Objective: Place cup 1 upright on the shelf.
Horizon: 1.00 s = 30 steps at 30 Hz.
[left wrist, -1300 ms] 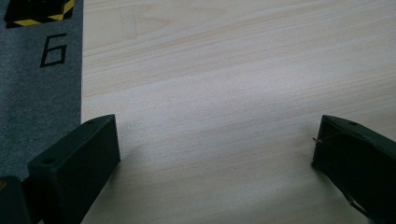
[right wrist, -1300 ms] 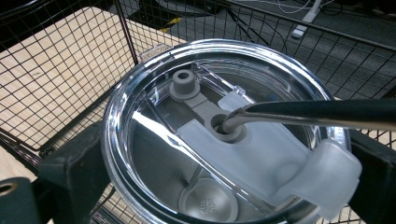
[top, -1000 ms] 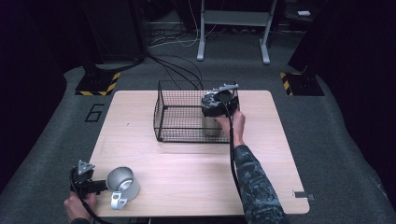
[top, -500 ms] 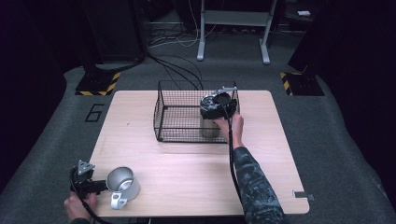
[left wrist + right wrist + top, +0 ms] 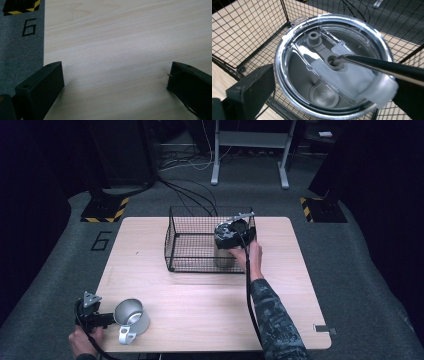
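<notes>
Around us the room is dark, with grey carpet under a pale wooden table [image 5: 210, 305] and a black wire basket [image 5: 192, 245] standing on its far half. Inside the basket's right end we hold a steel tumbler [image 5: 223, 257] upright, its long axis vertical and its mouth facing up. In the right gripper view its clear lid [image 5: 332, 67] faces the camera squarely, and a metal straw [image 5: 382, 67] enters the lid's hole from the right. Our right gripper [image 5: 231, 231] sits over the tumbler's top, its jaws set on opposite sides of the rim and closed against it. The tumbler stands close to the basket's right and near walls, while the left part of the basket lies open.

Our left gripper [image 5: 95, 317] rests at the table's near left corner, jaws spread wide with bare wood between them. Just to its right a metal mug [image 5: 131, 316] lies on the table, handle towards the near edge. The middle and right of the table offer free room.
</notes>
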### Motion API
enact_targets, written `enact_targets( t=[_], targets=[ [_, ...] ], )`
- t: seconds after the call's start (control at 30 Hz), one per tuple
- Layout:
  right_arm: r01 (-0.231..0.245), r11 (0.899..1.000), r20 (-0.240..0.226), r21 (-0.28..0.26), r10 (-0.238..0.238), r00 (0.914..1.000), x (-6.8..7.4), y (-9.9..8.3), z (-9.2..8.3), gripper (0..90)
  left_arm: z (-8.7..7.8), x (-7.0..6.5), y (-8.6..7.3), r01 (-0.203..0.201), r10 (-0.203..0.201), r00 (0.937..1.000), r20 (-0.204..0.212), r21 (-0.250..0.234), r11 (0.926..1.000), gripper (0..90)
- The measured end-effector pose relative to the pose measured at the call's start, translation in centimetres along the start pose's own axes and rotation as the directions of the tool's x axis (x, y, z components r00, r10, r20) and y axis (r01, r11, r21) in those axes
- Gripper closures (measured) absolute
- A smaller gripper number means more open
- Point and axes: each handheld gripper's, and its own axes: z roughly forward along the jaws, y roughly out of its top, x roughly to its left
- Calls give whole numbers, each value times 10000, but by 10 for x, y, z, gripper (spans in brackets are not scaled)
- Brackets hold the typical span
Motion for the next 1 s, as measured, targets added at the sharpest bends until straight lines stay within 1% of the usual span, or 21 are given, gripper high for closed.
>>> enact_targets(
  t=[0.1,0.13,0.17,0.2,0.27,0.37,0.4,0.47,0.5,0.53,0.6,0.63,0.67,0.73,0.8,0.83,0.87,0.9,0.93,0.97,1.0],
  targets=[
    [-119,9999,-33,-53,119,9999,0,0,-5,0,0,0,0,-7,7,10000,-6,0,10000,5],
    [0,9999,-101,-126,-1,9999,1,-1,-10,0,0,0,0,-4,4,10000,1,1,10000,5],
    [0,9999,-101,-126,-1,9999,1,-1,-10,0,0,0,0,-4,4,10000,1,1,10000,5],
    [43,9998,-139,-209,-45,9999,2,-2,-13,0,0,-1,0,89,-89,10000,-11,-73,9999,5],
    [194,9992,-225,-337,-202,9995,3,-6,-20,0,1,-1,0,132,-132,9999,-16,-108,9999,4],
    [226,9991,-240,-371,-235,9994,5,-9,-26,0,1,-1,0,131,-131,9999,-12,-104,9999,4],
    [388,9983,-223,-424,-398,9990,5,-11,-29,0,1,-1,0,126,-127,9999,-16,-101,9999,5],
    [399,9977,-293,-549,-415,9987,7,-16,-39,0,1,-1,0,130,-130,9999,-9,-100,9999,5],
    [399,9977,-293,-549,-415,9987,7,-16,-39,0,1,-1,0,137,-137,9999,-10,-104,9999,5],
    [390,9973,-483,-621,-421,9979,9,-20,-45,0,1,-1,0,132,-132,9999,-10,-106,9999,5],
    [442,9966,-476,-694,-476,9977,11,-24,-51,0,1,-1,0,136,-136,9999,-9,-105,9999,4],
    [442,9966,-476,-694,-476,9977,11,-24,-51,0,1,-1,0,136,-136,9999,-9,-105,9999,5],
    [470,9951,-497,-874,-515,9974,14,-29,-57,0,1,-1,0,137,-138,9999,-8,-104,9999,5],
    [527,9945,-501,-903,-574,9971,15,-32,-60,0,1,-1,0,137,-138,9999,-8,-102,9999,5],
    [593,9926,-516,-1057,-651,9965,18,-41,-68,0,1,-1,0,136,-136,9999,-6,-99,9999,5],
    [593,9926,-516,-1057,-651,9965,18,-41,-68,0,1,-1,0,136,-136,9999,-6,-99,9999,4],
    [647,9920,-543,-1081,-709,9960,18,-47,-71,0,1,-1,0,143,-143,9999,-7,-102,9998,4],
    [647,9920,-543,-1081,-709,9960,18,-47,-71,0,1,-1,0,144,-144,9999,-6,-99,9998,4],
    [753,9917,-460,-1045,-805,9957,18,-54,-73,0,1,-1,0,144,-144,9999,1,-91,9999,5],
    [753,9917,-460,-1045,-805,9957,18,-54,-73,0,1,-1,0,144,-144,9999,1,-91,9999,4],
    [737,9916,-425,-1063,-785,9960,18,-62,-76,0,1,-1,0,144,-144,9999,0,-93,9999,5]
  ],
)
